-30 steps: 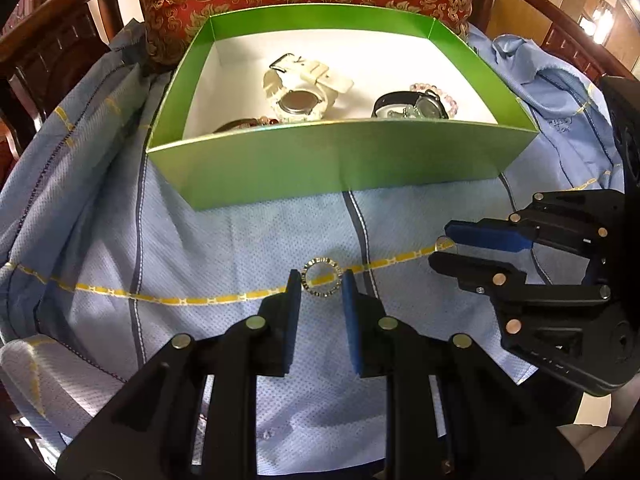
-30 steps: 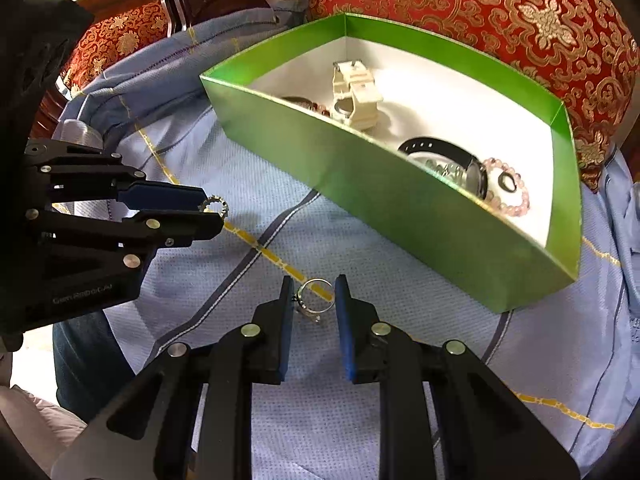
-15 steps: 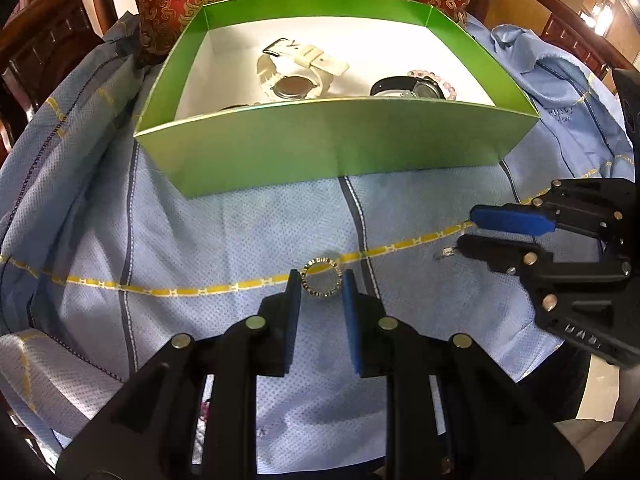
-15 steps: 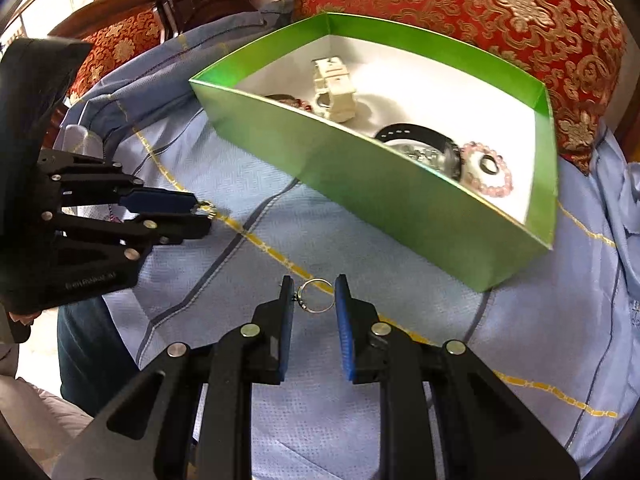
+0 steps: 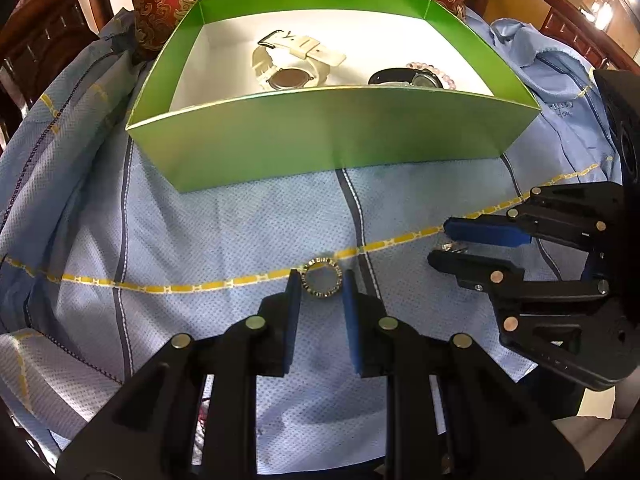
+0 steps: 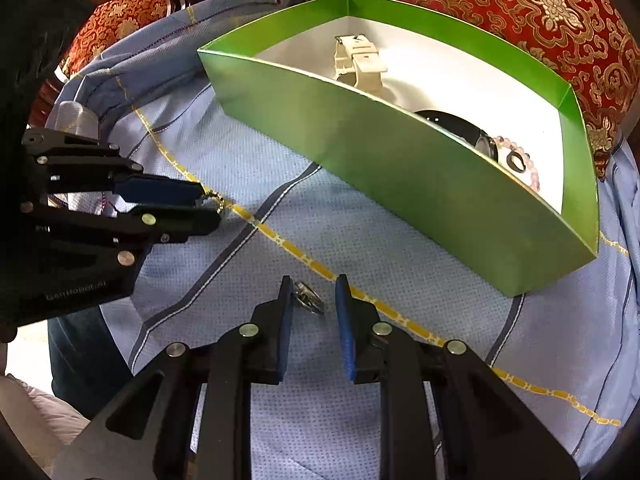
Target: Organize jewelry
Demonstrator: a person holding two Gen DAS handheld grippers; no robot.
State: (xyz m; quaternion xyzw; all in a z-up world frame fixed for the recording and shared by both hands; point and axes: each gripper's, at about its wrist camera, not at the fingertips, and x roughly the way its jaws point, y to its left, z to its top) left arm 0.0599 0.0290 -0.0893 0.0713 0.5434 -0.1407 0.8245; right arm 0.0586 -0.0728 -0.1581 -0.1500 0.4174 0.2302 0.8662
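My left gripper (image 5: 321, 280) is shut on a gold studded ring (image 5: 322, 260) just above the blue cloth; the same ring (image 6: 212, 199) shows at that gripper's tips (image 6: 210, 204) in the right wrist view. My right gripper (image 6: 313, 282) is shut on a thin silver ring (image 6: 306, 298), which sits tilted between the pads. In the left wrist view the right gripper (image 5: 440, 242) is at the right, with the silver ring (image 5: 452, 247) in it. Behind both stands a green box (image 5: 332, 132) holding a white watch (image 5: 292, 68), a black watch (image 5: 400, 77) and a pink bead bracelet (image 5: 436, 74).
A blue shirt (image 5: 200, 240) with a yellow stripe covers the chair seat under both grippers. A red brocade cushion (image 6: 520, 12) leans behind the box, and wooden chair arms (image 5: 48, 32) frame the sides. A person's dark trouser leg (image 6: 80, 360) is at the lower left.
The silver ring has tipped from upright to slanted between the right pads, and the right gripper sits slightly lower over the cloth. The left gripper and its ring have barely moved.
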